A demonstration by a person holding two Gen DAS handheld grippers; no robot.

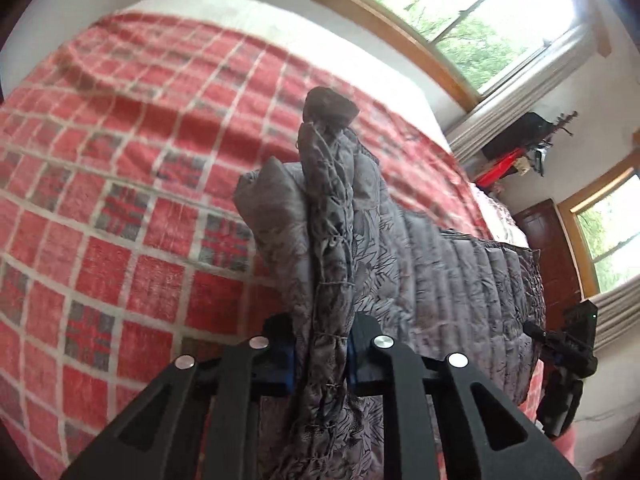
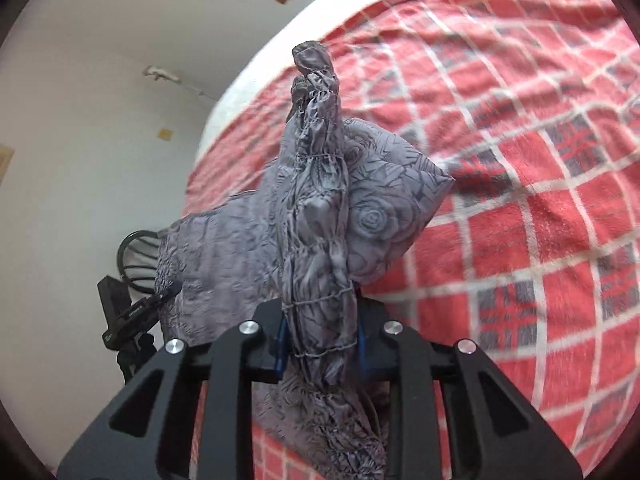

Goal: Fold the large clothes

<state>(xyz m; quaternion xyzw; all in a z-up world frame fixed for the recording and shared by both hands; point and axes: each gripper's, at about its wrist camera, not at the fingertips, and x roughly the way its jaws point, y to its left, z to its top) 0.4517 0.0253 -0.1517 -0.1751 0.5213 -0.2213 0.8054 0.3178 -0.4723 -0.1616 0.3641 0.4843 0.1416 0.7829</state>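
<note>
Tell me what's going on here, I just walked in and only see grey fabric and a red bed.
A person is folding a grey quilted garment using two handheld grippers. The left gripper and the right gripper are each shut on a bunched edge of it, so the fabric hangs stretched between them above the red plaid blanket on the bed. No fold is laid down on the bed yet.

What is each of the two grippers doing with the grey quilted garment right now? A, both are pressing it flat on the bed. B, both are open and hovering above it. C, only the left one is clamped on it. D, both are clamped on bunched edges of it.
D: the left gripper and the right gripper each pinch a gathered edge of the grey quilted garment, lifted over the red plaid blanket.
</note>
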